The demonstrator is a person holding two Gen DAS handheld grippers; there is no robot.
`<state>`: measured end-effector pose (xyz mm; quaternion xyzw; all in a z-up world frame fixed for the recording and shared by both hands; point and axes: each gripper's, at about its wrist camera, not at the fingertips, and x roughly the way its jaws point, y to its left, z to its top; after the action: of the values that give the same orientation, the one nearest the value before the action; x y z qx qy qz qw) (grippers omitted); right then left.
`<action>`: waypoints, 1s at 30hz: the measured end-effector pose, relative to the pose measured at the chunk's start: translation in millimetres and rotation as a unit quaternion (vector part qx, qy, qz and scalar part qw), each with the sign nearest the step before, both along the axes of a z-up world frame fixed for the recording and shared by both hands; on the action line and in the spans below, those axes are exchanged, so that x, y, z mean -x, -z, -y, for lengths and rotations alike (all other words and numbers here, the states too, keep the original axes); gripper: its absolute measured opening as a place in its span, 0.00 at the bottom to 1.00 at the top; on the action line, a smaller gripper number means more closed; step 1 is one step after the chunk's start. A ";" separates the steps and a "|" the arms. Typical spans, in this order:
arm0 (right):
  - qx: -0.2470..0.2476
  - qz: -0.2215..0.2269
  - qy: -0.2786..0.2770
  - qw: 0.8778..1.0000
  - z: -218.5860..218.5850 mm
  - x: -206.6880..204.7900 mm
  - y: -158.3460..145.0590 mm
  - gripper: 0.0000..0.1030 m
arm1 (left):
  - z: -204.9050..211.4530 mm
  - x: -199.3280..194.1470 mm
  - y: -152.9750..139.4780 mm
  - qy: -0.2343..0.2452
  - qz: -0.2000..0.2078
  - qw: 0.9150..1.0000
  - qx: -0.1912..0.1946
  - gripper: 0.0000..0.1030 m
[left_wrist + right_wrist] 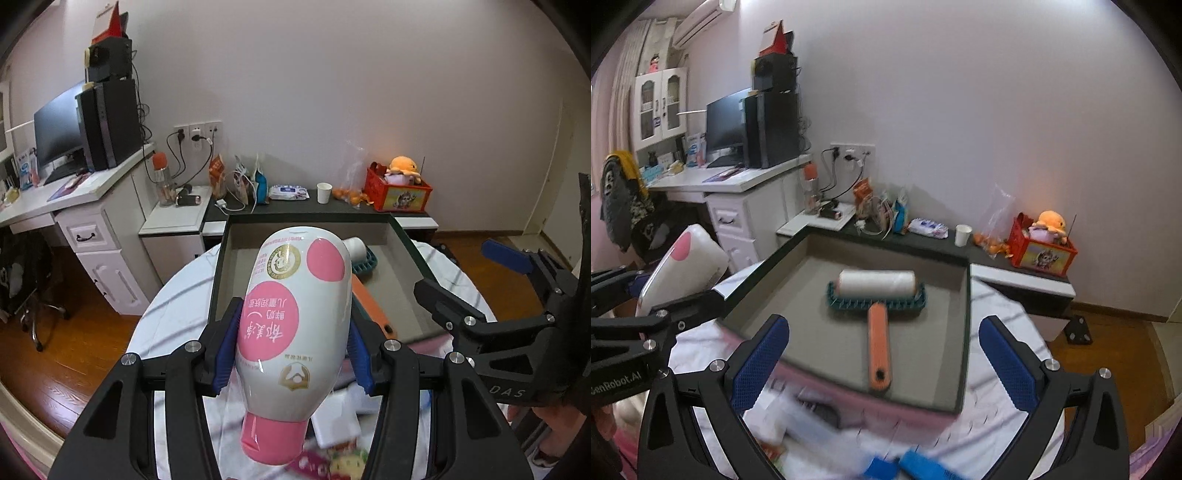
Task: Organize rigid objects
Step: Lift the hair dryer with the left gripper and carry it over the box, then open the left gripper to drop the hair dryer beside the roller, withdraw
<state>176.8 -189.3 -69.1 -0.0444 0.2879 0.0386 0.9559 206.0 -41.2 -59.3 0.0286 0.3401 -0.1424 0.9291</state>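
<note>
Currently left hand-held gripper (291, 347) pinches lotion bottle (293, 332) w/ cap toward camera; right hand-held gripper (882, 363) spread, empty. Slick bottle could slip before reaching tray (964, 332) ahead.

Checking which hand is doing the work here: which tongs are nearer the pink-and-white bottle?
Left. The left tongs are clamped on the pink-and-white bottle, pads on both sides. The right tongs are open and empty, off to its right, facing the tray.
</note>
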 end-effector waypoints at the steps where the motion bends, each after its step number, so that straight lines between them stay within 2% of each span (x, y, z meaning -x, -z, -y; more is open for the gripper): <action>1: -0.002 0.000 -0.002 1.000 1.6 -6.0 -0.2 1.00 | 1.7 -5.5 0.6 0.000 -0.001 1.000 -0.002 0.51; 6: 0.006 -0.010 0.009 1.000 10.9 -36.9 8.4 1.00 | 13.5 -38.3 10.4 0.000 -0.014 1.000 -0.014 0.51; 12: 0.008 -0.037 0.013 0.999 23.1 -64.6 31.0 1.00 | 28.1 -73.6 36.7 -0.002 -0.046 0.998 -0.033 0.51; 21: 0.009 -0.075 0.014 0.997 30.3 -86.0 60.8 1.00 | 40.0 -99.9 83.0 0.002 -0.099 0.993 -0.057 0.51; 25: 0.013 -0.086 0.013 0.996 30.2 -87.7 66.8 1.00 | 41.0 -103.5 92.1 -0.004 -0.108 0.992 -0.066 0.53; 26: 0.012 -0.088 0.011 0.996 30.5 -87.7 67.3 1.00 | 40.2 -103.6 91.5 -0.005 -0.105 0.992 -0.067 0.54; 28: 0.013 -0.089 0.013 0.996 31.3 -86.4 66.6 1.00 | 37.7 -102.0 87.1 -0.009 -0.105 0.992 -0.065 0.71; 30: 0.012 -0.086 0.014 0.996 32.1 -83.0 63.1 1.00 | 35.2 -94.2 77.1 -0.016 -0.089 0.994 -0.069 0.78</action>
<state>259.8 -221.4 -132.2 -0.0486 0.3700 0.0256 0.9274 300.1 -76.4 -136.4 0.0746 0.4309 -0.1061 0.8930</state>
